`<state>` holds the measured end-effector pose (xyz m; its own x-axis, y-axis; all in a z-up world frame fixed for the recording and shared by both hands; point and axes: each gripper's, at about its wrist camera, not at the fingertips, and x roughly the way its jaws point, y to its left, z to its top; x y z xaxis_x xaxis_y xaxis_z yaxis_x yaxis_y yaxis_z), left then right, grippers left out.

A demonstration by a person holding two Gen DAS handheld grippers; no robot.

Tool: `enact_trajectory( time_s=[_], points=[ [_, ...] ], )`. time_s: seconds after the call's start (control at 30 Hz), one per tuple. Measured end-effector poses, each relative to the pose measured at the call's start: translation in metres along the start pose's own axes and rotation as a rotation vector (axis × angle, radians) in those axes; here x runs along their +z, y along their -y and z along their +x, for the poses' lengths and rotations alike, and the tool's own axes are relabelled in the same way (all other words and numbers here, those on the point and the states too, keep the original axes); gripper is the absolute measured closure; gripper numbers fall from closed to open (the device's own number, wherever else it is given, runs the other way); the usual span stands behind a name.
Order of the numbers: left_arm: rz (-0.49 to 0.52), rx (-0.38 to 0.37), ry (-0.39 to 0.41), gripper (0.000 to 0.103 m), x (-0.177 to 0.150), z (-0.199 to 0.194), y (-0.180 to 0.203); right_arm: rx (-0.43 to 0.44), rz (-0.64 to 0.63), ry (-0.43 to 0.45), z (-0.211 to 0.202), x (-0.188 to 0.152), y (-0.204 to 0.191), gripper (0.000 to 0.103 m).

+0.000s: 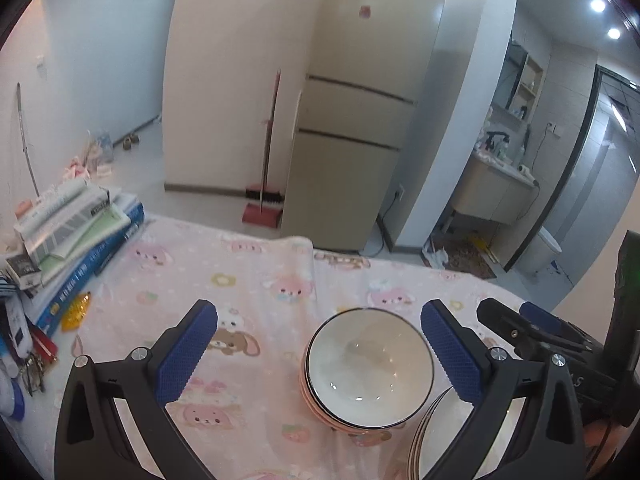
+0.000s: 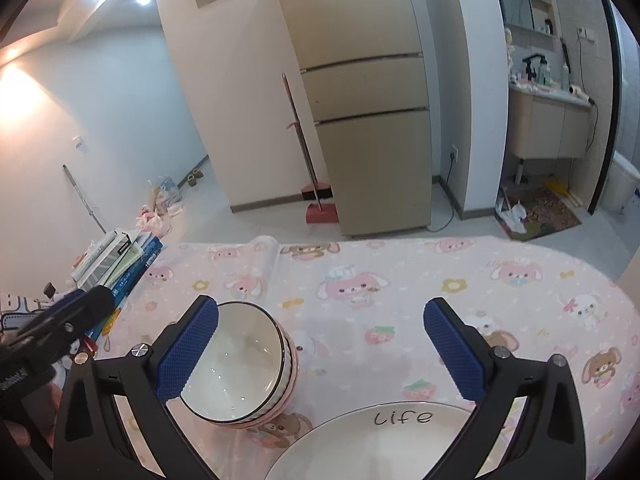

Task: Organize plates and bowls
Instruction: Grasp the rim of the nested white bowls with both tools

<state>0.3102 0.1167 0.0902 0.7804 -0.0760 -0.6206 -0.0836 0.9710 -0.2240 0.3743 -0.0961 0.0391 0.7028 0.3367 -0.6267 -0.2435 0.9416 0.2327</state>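
With both the left gripper (image 1: 318, 350) and right gripper (image 2: 320, 350) spread wide and empty, we find the stacked bowls (image 1: 368, 368) just left of the plates (image 2: 384, 440) at the near table edge, where a careless rim pinch could topple them.

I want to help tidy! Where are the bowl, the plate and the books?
bowl (image 1: 370, 364): left wrist view, white inside.
plate (image 2: 372, 446): right wrist view, bare middle.
books (image 1: 76, 220): left wrist view, top cover.
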Motion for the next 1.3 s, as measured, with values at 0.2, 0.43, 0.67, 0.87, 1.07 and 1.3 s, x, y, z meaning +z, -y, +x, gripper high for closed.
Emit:
enact_trajectory(
  time_s=[0.2,0.43,0.67,0.87,1.07,1.3],
  points=[
    [-0.096,-0.068,-0.142,0.001,-0.012,0.046,-0.018,0.082,0.062,-0.182,0.038,-0.014,0.003,0.001],
    [-0.239,-0.161,-0.301,0.037,-0.029,0.087,-0.044,0.274,0.255,-0.372,0.080,-0.037,0.017,0.001],
    [-0.266,-0.188,-0.382,0.043,-0.041,0.109,-0.047,0.290,0.266,-0.371,0.091,-0.043,0.020,0.007],
    [-0.271,-0.220,-0.425,0.043,-0.048,0.124,-0.041,0.257,0.182,-0.358,0.095,-0.042,0.008,0.018],
    [-0.271,-0.216,-0.454,0.050,-0.056,0.135,-0.038,0.267,0.104,-0.352,0.098,-0.045,-0.006,0.040],
    [-0.209,-0.177,-0.469,0.064,-0.060,0.139,-0.028,0.240,0.115,-0.350,0.108,-0.051,-0.002,0.068]
  ],
)
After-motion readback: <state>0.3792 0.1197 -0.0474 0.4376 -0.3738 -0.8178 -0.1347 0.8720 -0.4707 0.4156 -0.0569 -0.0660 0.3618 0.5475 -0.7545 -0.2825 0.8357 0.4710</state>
